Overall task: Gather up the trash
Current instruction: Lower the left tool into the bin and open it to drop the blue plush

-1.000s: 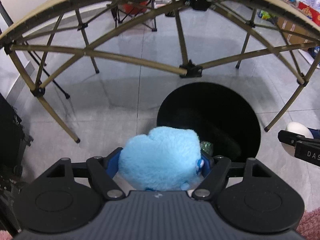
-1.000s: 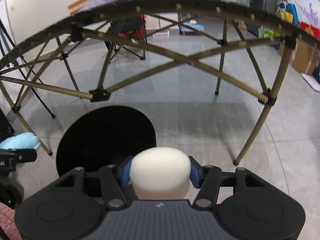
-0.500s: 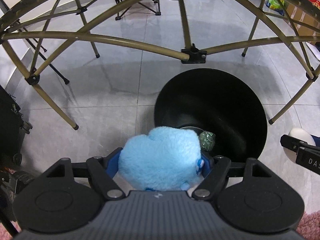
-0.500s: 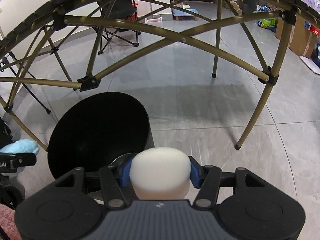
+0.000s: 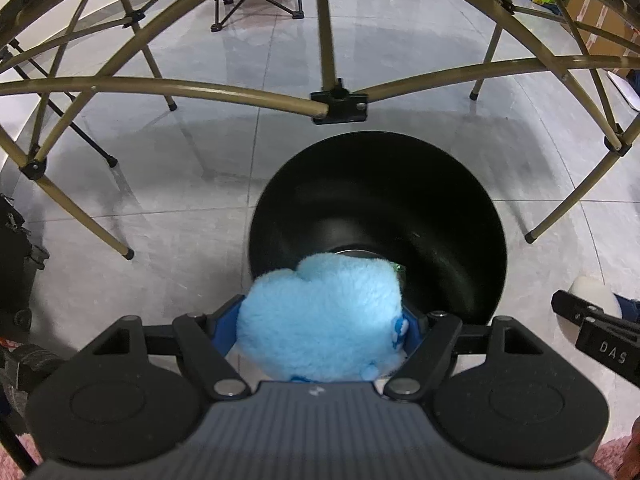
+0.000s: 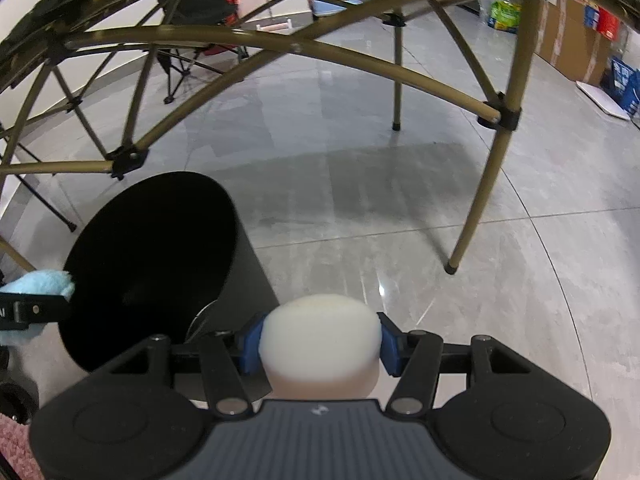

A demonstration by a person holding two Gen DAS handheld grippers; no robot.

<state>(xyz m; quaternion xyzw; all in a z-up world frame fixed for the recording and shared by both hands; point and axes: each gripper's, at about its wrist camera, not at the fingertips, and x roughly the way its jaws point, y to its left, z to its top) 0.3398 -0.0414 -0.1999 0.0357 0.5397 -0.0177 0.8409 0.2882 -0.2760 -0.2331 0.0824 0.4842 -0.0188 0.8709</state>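
Both grippers have moved closer to the one black trash bin (image 5: 452, 208) since the earlier frames; its mouth now fills more of the left wrist view, and the folding table frame (image 5: 339, 101) sits higher in both views.

Left gripper (image 5: 320, 336): closed on one blue plush toy (image 5: 320, 316), pinched between its two blue pads. The toy hangs over the near rim of the bin, its far edge above the opening. One small green item is partly visible behind the toy inside the bin; what it is cannot be determined.

Right gripper (image 6: 319, 346): closed on one white foam piece (image 6: 319, 344), held between its two blue pads. It is just right of the bin (image 6: 152, 256), above grey tiled floor (image 6: 380, 208), not over the opening.

Each gripper shows at the edge of the other's view. One folding chair (image 6: 200, 32) stands far left, and cardboard boxes (image 6: 576, 40) far right.
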